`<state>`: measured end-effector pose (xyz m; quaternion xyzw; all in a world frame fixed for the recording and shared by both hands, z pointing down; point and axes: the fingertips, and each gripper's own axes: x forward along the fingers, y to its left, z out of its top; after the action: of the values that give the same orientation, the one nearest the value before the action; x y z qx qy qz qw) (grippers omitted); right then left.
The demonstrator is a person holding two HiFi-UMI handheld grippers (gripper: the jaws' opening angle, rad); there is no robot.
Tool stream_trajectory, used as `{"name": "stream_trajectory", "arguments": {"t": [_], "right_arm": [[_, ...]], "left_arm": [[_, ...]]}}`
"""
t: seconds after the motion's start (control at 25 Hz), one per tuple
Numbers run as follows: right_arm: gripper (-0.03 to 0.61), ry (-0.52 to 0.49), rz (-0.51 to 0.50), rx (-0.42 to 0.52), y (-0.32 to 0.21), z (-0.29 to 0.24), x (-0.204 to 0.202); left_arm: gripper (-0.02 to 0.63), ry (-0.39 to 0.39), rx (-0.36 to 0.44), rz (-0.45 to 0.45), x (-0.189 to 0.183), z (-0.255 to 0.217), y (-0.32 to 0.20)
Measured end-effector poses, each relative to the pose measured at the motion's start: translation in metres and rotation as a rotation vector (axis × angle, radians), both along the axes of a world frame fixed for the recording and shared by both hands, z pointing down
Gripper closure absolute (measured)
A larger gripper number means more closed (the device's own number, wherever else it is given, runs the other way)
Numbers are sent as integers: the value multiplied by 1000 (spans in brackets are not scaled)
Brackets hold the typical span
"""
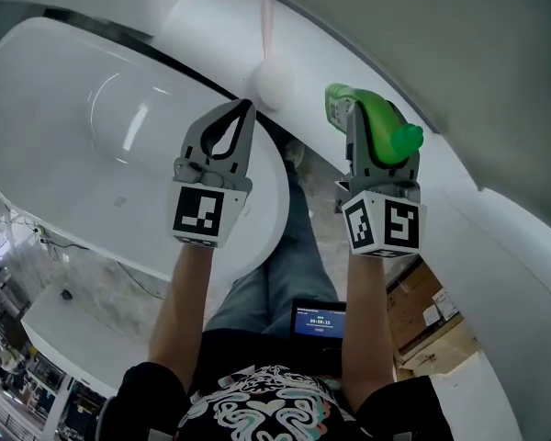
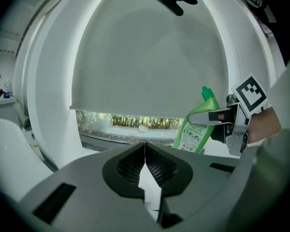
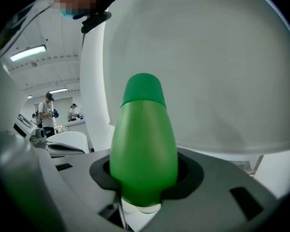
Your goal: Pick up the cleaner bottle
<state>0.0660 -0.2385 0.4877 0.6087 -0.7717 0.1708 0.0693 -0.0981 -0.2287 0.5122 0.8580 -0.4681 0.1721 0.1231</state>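
Observation:
The green cleaner bottle (image 1: 387, 129), with a green cap and a white printed label, is held up in the air by my right gripper (image 1: 356, 118), which is shut on it. In the right gripper view the bottle (image 3: 144, 144) fills the middle and the right gripper (image 3: 144, 190) clasps its body from both sides. The left gripper view has the bottle (image 2: 199, 127) at the right, tilted, in the right gripper (image 2: 217, 120). My left gripper (image 1: 248, 108) is raised beside it to the left, shut and empty; its jaws meet at the left gripper (image 2: 145, 148) tips.
A white bathtub (image 1: 83, 145) lies below at the left, on marble floor. A rolled-down blind (image 2: 150, 66) covers a window ahead. A small screen (image 1: 320, 321) rests at the person's lap and cardboard boxes (image 1: 433, 324) stand at the right. People (image 3: 48, 111) stand far off.

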Motion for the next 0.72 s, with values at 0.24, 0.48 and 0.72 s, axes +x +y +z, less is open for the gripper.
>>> {"name": "stream_trajectory", "arguments": {"t": [0.24,0.48,0.72], "right_arm": [[376,1,-23,11,20,-37,3],[376,1,-32,48,32,-80,-1],[376,-11,-19,77,60,-131,3]], "left_arm": [[597,-5,14,-19,-5,-38,12],[597,7,45,-34,-16,-78,15],[597,17,90,-27,-12,-133,40]]}}
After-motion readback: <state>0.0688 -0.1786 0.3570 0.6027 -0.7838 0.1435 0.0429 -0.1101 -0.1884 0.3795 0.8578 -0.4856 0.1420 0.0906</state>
